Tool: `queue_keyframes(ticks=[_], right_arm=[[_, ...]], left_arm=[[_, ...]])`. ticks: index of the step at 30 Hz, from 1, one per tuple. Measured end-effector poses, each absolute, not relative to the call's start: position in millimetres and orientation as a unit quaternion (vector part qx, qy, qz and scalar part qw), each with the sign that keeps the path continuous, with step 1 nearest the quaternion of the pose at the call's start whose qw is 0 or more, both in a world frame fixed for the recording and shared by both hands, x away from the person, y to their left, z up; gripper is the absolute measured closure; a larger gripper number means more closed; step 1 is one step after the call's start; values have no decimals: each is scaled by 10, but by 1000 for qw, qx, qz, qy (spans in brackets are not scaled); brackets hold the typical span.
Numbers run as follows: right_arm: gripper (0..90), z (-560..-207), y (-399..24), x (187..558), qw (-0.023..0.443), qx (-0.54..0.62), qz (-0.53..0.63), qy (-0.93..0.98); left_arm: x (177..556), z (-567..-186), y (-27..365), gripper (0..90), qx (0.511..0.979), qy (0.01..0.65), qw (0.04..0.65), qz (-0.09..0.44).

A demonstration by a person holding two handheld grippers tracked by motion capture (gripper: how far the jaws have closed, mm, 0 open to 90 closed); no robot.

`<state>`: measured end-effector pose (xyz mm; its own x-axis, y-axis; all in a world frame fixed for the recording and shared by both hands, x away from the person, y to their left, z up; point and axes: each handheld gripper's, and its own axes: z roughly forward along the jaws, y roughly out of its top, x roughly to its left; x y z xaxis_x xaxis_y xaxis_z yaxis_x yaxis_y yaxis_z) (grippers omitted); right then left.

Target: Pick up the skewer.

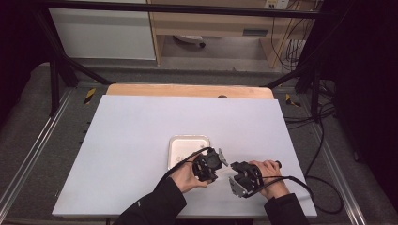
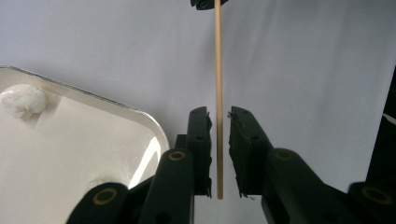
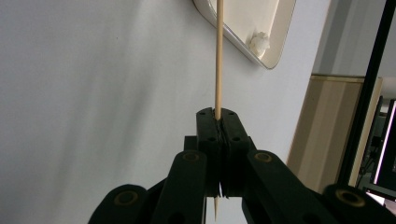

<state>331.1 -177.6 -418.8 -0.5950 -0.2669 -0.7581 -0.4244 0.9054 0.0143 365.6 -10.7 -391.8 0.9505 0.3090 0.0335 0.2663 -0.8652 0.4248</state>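
Observation:
A thin wooden skewer (image 3: 218, 56) is clamped in my right gripper (image 3: 217, 112), which is shut on it near its pointed end. The skewer (image 2: 218, 70) runs on between the jaws of my left gripper (image 2: 218, 112), which stand slightly apart with a gap on each side of the stick. In the high view both grippers sit close together near the table's front, left gripper (image 1: 209, 164) and right gripper (image 1: 244, 179), each in a hand. Just behind them lies a small white tray (image 1: 187, 138). A white lump (image 2: 23, 100) lies in one corner of the tray (image 2: 70, 154).
A white sheet (image 1: 141, 122) covers the table, with a wooden board (image 1: 187, 90) along its far edge. Black frame bars and cables (image 1: 324, 140) stand to the right. The tray's rim (image 3: 280, 28) lies close beyond the skewer's far end.

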Motion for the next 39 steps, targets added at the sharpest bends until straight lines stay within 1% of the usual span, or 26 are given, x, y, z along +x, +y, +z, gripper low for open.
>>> queue_keyframes(ticks=[1, 2, 3, 5, 6, 12, 21, 24, 25, 26, 27, 30, 31, 32, 34, 36, 38, 39], right_arm=[[890, -4188, -1776, 3311, 406, -195, 97, 888], [890, -4189, -1776, 3315, 407, -198, 95, 887], [890, -4189, -1776, 3315, 407, -198, 95, 887], [890, -4189, -1777, 3310, 406, -196, 96, 887], [890, -4188, -1778, 3306, 406, -195, 97, 887], [890, -4189, -1769, 3307, 406, -198, 94, 887], [887, -4184, -1772, 3305, 407, -191, 94, 888], [873, -4166, -1774, 3311, 410, -189, 97, 887], [860, -4160, -1780, 3308, 408, -179, 100, 890], [812, -4133, -1793, 3314, 406, -160, 108, 893], [812, -4133, -1793, 3314, 406, -160, 108, 893], [714, -4068, -1836, 3329, 394, -124, 131, 901], [630, -4029, -1873, 3339, 385, -94, 155, 905], [630, -4029, -1873, 3339, 385, -94, 155, 905], [551, -3991, -1913, 3350, 379, -69, 177, 906], [500, -3967, -1952, 3367, 372, -41, 198, 906], [428, -3958, -2009, 3397, 360, 10, 222, 906], [428, -3958, -2009, 3397, 360, 10, 222, 906]], left_arm=[[3651, -3922, -110, 802, 964, 150, 212, 48], [3649, -3924, -112, 836, 965, 150, 210, 50], [3650, -3926, -113, 836, 965, 150, 208, 52], [3648, -3930, -112, 872, 965, 151, 207, 56], [3647, -3931, -112, 876, 965, 151, 207, 57], [3628, -3948, -124, 883, 966, 149, 201, 66], [3623, -3954, -111, 886, 962, 154, 212, 72], [3619, -3943, -102, 887, 962, 152, 215, 74], [3616, -3941, -99, 887, 961, 153, 216, 74], [3616, -3938, -91, 887, 961, 153, 216, 77], [3620, -3933, -78, 887, 961, 154, 216, 78], [3631, -3921, -23, 887, 959, 159, 221, 80], [3634, -3917, -5, 887, 958, 162, 222, 82], [3639, -3915, 15, 887, 958, 164, 221, 83], [3646, -3914, 54, 887, 957, 168, 220, 85], [3651, -3917, 93, 887, 956, 172, 220, 85], [3650, -3918, 134, 887, 956, 174, 220, 87], [3651, -3916, 157, 887, 955, 175, 220, 88]])
